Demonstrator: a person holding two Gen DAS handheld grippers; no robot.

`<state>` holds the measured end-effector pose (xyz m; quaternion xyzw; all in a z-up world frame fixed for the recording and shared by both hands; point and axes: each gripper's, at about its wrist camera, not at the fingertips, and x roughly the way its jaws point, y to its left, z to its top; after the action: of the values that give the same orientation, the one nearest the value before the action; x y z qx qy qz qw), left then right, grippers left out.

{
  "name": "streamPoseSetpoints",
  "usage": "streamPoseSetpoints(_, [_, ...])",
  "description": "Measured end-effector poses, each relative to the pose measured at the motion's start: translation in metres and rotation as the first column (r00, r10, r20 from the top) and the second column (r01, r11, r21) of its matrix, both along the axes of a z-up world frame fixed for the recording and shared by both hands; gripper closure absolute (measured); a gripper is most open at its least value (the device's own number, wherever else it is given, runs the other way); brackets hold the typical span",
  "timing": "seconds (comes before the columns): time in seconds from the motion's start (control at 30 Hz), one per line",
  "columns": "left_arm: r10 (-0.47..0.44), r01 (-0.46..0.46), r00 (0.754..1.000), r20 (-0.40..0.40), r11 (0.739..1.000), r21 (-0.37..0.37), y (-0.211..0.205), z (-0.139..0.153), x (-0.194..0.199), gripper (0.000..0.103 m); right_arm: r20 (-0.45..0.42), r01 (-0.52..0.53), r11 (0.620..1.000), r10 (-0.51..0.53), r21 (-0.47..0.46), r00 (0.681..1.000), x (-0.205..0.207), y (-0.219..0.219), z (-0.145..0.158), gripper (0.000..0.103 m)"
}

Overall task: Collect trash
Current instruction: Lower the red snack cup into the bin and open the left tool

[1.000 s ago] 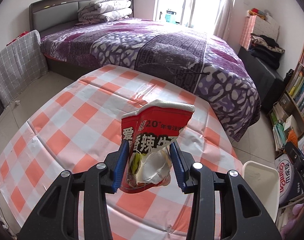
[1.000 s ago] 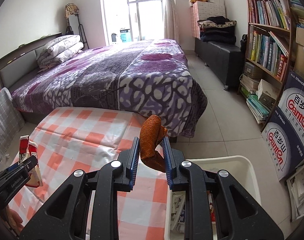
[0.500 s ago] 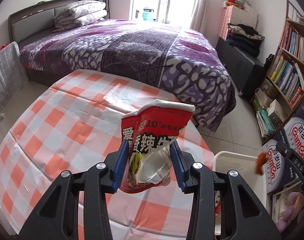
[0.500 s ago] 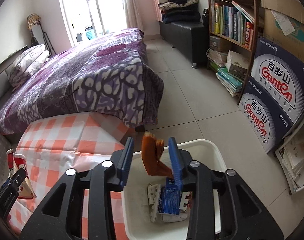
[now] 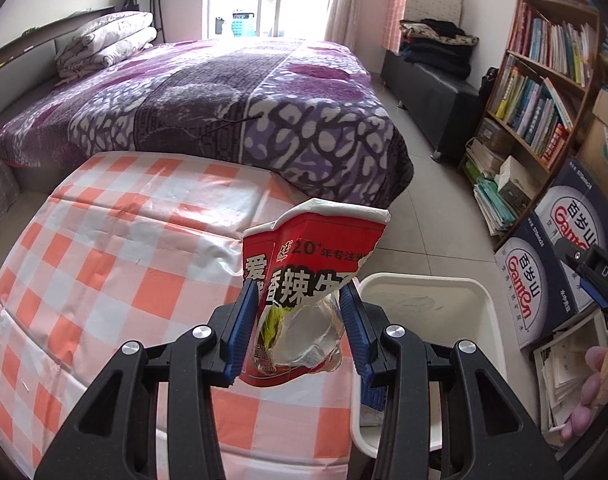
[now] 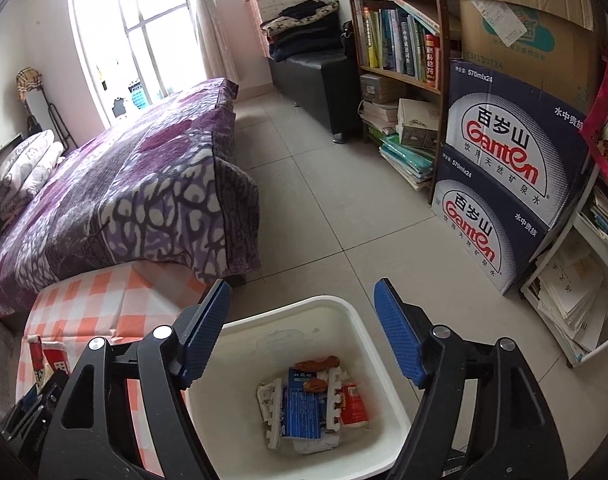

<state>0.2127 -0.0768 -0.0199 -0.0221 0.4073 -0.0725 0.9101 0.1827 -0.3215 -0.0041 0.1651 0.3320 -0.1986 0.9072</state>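
1. A white bin (image 6: 386, 380) stands on the floor beside the checked surface (image 5: 103, 280), holding wrappers, white foam pieces and a brown scrap (image 6: 318, 362).
2. The right tool (image 6: 301, 330), jaws just spread and empty, hangs above the bin.
3. The left tool (image 5: 299, 332) grips a torn red snack packet (image 5: 308, 280) over the surface's edge.

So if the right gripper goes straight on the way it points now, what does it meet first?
Most likely the trash pile at the bottom of the white bin. The right gripper has open, empty jaws above the bin mouth; nothing shows in between, though depth is unclear.
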Motion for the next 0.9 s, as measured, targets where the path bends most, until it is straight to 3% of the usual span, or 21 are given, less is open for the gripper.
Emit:
streamPoseSetpoints(0.27, [-0.163, 0.160, 0.984, -0.066, 0.986, -0.054, -0.054, -0.013, -0.010, 0.060, 0.020, 0.055, 0.998, -0.056, 0.037, 0.998, -0.016, -0.033, 0.006, 0.025])
streamPoseSetpoints(0.47, [-0.282, 0.260, 0.952, -0.120, 0.950, -0.174, -0.080, -0.021, -0.014, 0.053, 0.026, 0.090, 0.993, -0.092, 0.077, 0.995, -0.026, -0.050, 0.006, 0.022])
streamPoseSetpoints(0.57, [-0.297, 0.270, 0.947, -0.118, 0.941, -0.205, -0.085, -0.019, -0.016, 0.045, 0.028, 0.097, 0.992, -0.099, 0.086, 0.995, -0.029, -0.052, 0.006, 0.021])
streamPoseSetpoints(0.7, [-0.287, 0.262, 0.952, -0.109, 0.944, -0.200, -0.084, -0.014, -0.018, 0.044, 0.032, 0.087, 0.993, -0.090, 0.080, 0.995, -0.031, -0.049, 0.007, 0.021])
streamPoseSetpoints(0.9, [-0.205, 0.198, 0.977, -0.053, 0.973, -0.121, -0.063, -0.001, -0.028, 0.035, 0.047, 0.043, 0.999, -0.043, 0.007, 0.998, -0.030, -0.019, 0.012, 0.018])
